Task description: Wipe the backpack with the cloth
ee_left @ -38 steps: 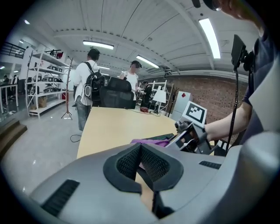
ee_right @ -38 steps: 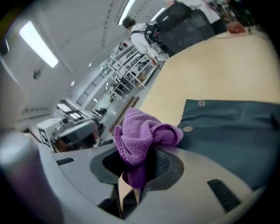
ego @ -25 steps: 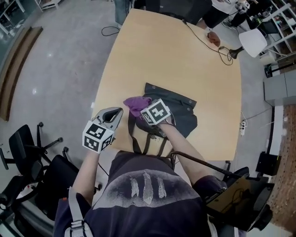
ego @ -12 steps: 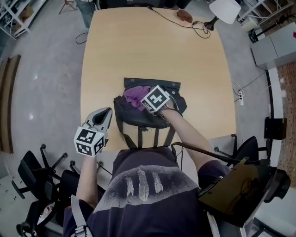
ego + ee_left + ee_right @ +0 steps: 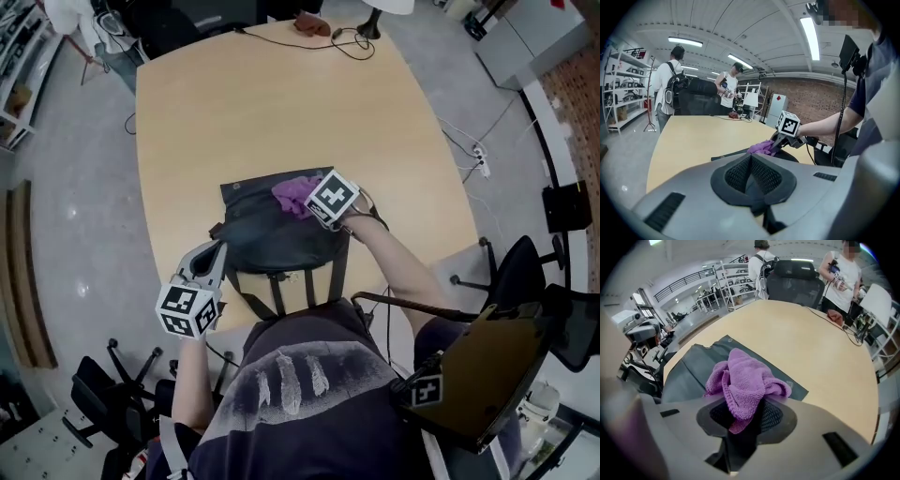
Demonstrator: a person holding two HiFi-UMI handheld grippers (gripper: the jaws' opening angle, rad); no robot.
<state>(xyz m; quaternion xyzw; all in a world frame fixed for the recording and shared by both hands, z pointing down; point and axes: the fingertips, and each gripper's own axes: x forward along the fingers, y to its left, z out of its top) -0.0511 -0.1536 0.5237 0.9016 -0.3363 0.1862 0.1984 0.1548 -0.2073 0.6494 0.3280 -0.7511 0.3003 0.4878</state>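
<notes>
Clamping the purple cloth point(image 5: 740, 380), the right gripper point(image 5: 744, 414) had carried it from the middle of the dark backpack point(image 5: 267, 236) to its far right corner. The left gripper point(image 5: 212, 255), jaws pressed together on nothing, hovered by the backpack's near left edge above the table point(image 5: 234, 112)

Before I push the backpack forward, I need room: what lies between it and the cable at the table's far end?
Nothing. In the head view the table is bare between the backpack and the cable; the right gripper view shows the same.
</notes>
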